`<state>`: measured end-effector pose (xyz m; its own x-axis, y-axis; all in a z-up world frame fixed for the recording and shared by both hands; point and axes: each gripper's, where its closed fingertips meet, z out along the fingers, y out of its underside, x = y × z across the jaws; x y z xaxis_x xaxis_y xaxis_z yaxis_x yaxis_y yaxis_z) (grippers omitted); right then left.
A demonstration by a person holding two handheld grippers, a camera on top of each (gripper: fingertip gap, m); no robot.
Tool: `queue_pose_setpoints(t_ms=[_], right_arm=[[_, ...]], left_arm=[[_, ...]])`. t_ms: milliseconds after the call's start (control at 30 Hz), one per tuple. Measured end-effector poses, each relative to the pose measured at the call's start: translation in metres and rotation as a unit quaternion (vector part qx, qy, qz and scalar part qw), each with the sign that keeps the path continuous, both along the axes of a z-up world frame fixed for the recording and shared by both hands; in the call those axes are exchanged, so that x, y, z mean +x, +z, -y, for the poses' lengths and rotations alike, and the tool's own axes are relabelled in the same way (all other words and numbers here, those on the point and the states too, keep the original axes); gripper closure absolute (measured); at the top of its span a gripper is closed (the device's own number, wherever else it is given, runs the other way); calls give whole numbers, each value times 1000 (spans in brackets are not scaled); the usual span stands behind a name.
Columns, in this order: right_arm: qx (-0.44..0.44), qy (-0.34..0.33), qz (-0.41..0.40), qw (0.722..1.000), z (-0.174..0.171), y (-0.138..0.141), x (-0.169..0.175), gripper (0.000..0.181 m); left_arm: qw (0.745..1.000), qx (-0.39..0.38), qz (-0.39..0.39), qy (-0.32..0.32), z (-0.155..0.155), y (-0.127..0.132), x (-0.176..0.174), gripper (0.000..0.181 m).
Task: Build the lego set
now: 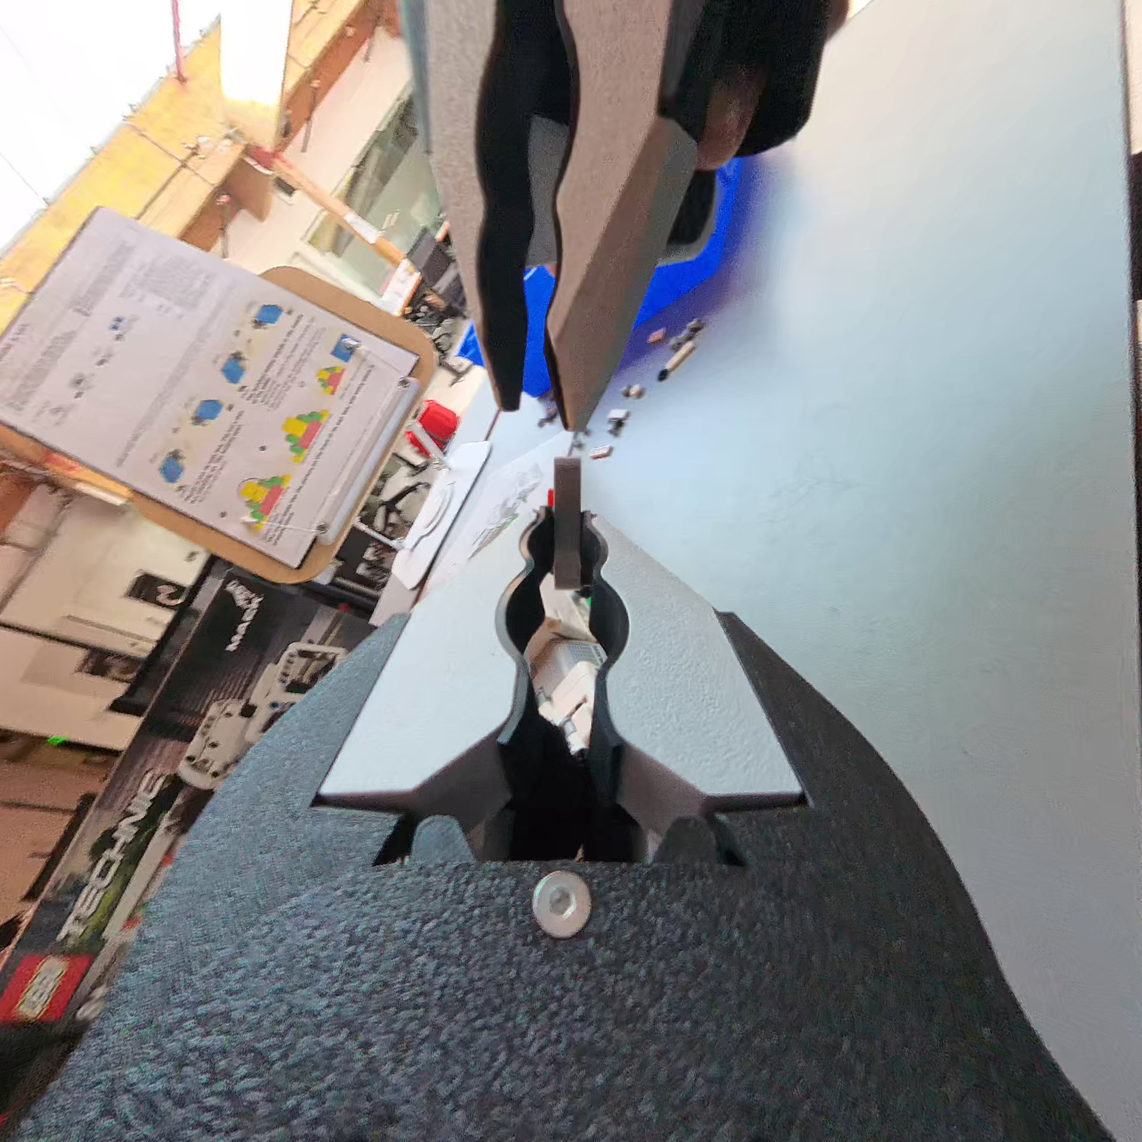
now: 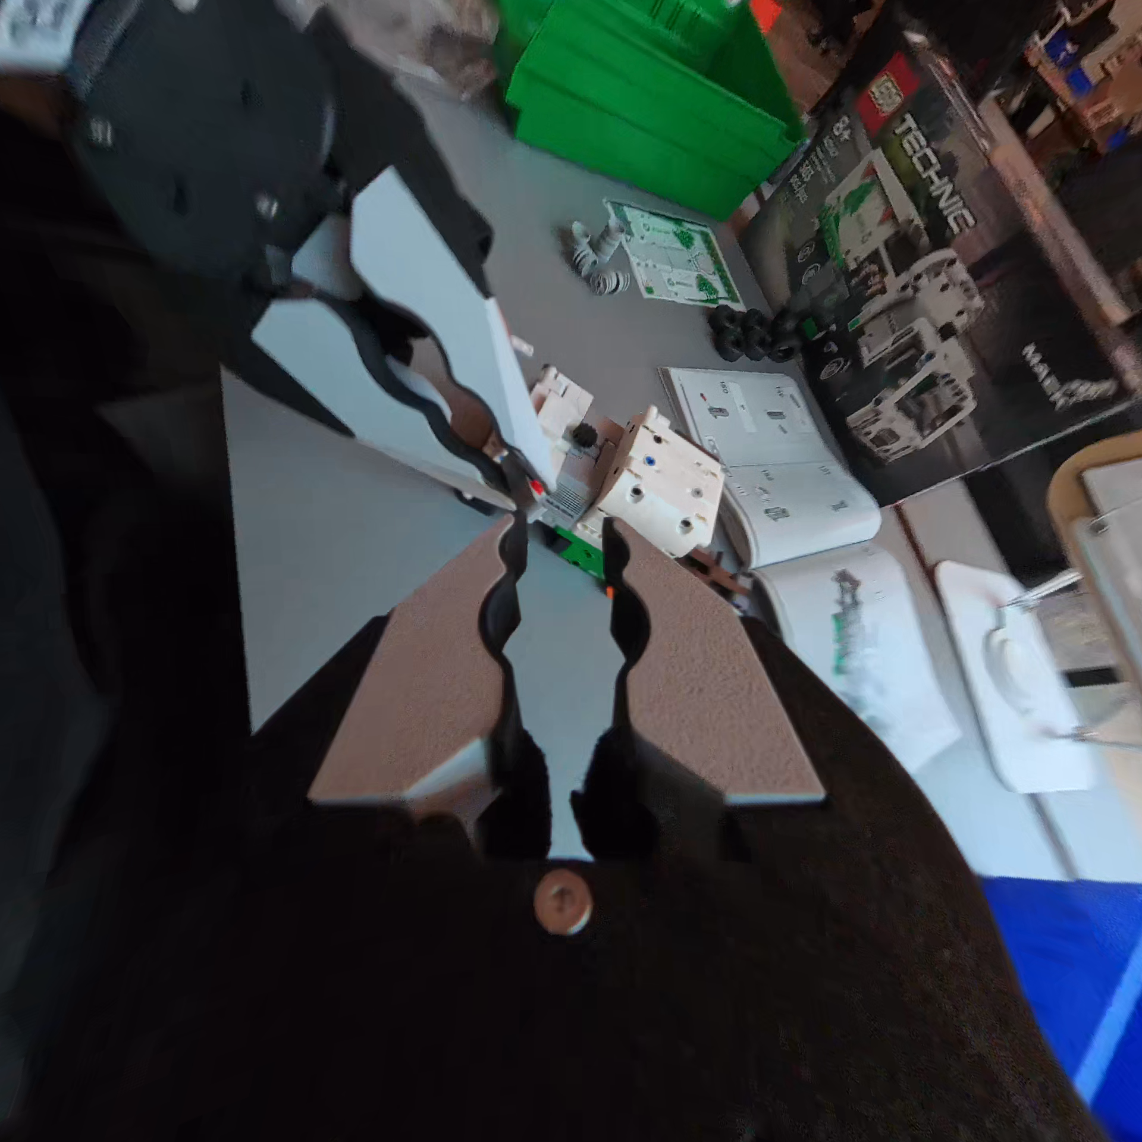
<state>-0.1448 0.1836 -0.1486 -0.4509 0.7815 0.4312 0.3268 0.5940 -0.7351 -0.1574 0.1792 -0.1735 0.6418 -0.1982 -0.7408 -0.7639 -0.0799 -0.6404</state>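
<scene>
My left gripper (image 1: 565,522) is shut on a partly built white lego assembly (image 2: 655,488). The assembly shows between its fingers in the left wrist view (image 1: 565,673), and a flat dark grey piece (image 1: 567,488) sticks out past the tips. In the right wrist view the left gripper (image 2: 525,488) comes in from the upper left and holds the assembly just above the grey table (image 2: 346,544). My right gripper (image 2: 562,525) is open and empty, its tips just short of the assembly's green part (image 2: 581,553). It also shows from above in the left wrist view (image 1: 537,408).
An open instruction booklet (image 2: 778,469), black tyres (image 2: 754,334), a sticker sheet (image 2: 673,259) and the set's box (image 2: 927,309) lie behind the assembly. Green bins (image 2: 649,111) stand at the back. Small loose parts (image 1: 673,352) lie near a blue bin (image 1: 698,259). A clipboard (image 1: 204,383) stands on the left.
</scene>
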Motion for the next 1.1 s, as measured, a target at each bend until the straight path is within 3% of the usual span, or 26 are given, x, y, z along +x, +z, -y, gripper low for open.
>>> queue_pose_setpoints(t_ms=[33, 133, 200, 333, 467, 600, 700, 933, 1033, 1100], right_arm=[[-80, -18, -2, 997, -1, 1, -1, 158], [-306, -11, -4, 952, 10, -1, -2, 158], [-358, 0, -17, 933, 16, -2, -2, 159], [-343, -3, -40, 938, 21, -9, -5, 174], [-360, 13, -18, 933, 18, -16, -2, 175], [-341, 78, 16, 937, 17, -22, 6, 175], [-309, 123, 36, 942, 18, -18, 9, 175], [-259, 178, 64, 947, 17, -10, 6, 175], [-271, 176, 49, 945, 12, -8, -3, 175], [-297, 141, 13, 944, 1, -4, -16, 172]], left_arm=[[1000, 16, -7, 17, 1, 3, -2, 175], [996, 63, -35, 54, 4, 10, -2, 175], [995, 69, -32, 62, 5, 10, 2, 174], [994, 70, -33, 72, 4, 9, 6, 174], [997, 49, -22, 58, 2, 2, 10, 173], [992, -48, 114, -12, 8, -10, 24, 149], [976, -100, 187, -42, 12, -9, 23, 145], [934, -140, 313, -105, 12, 1, 23, 173], [940, -125, 305, -89, 7, 2, 15, 173], [952, -92, 289, -46, 0, 8, 0, 174]])
